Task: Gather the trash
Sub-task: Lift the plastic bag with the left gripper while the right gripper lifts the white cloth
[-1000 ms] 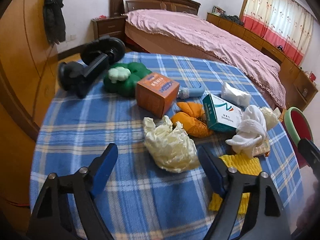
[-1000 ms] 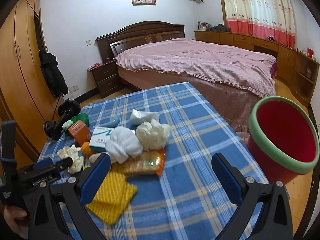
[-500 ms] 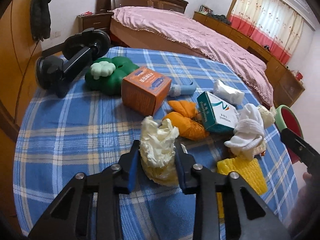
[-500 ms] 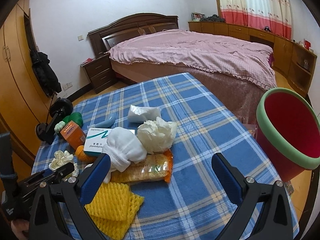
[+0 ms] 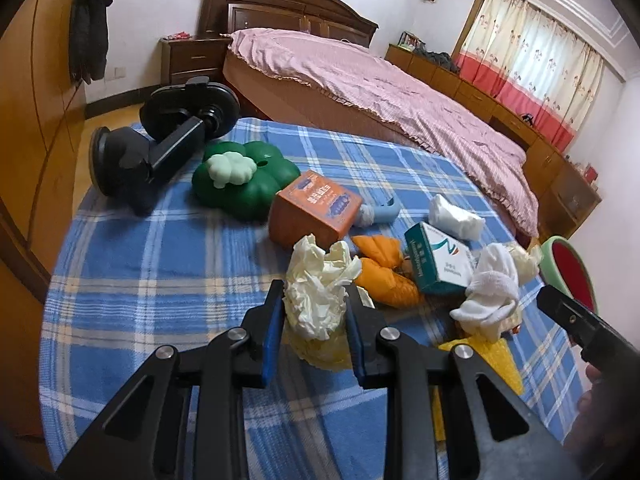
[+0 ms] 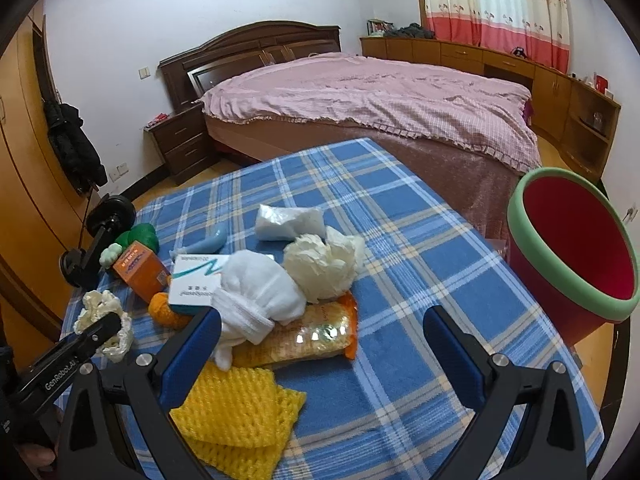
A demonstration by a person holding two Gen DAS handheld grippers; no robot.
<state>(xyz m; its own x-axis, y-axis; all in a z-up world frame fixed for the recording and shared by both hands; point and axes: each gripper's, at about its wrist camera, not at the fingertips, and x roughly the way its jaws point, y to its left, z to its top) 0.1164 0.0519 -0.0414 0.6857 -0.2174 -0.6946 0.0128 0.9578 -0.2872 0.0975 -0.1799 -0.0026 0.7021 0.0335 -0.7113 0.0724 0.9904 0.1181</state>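
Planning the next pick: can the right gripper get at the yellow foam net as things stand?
Probably yes. The right gripper is open and empty, and the yellow foam net lies just below it, uncovered except its far edge under the snack packet.

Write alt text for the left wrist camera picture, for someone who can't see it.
The left gripper has just closed its blue pads on a crumpled cream wad of paper on a blue plaid tablecloth. Behind it lie an orange box, a green clover-shaped toy and a white-and-teal box, with a pink-covered bed beyond.
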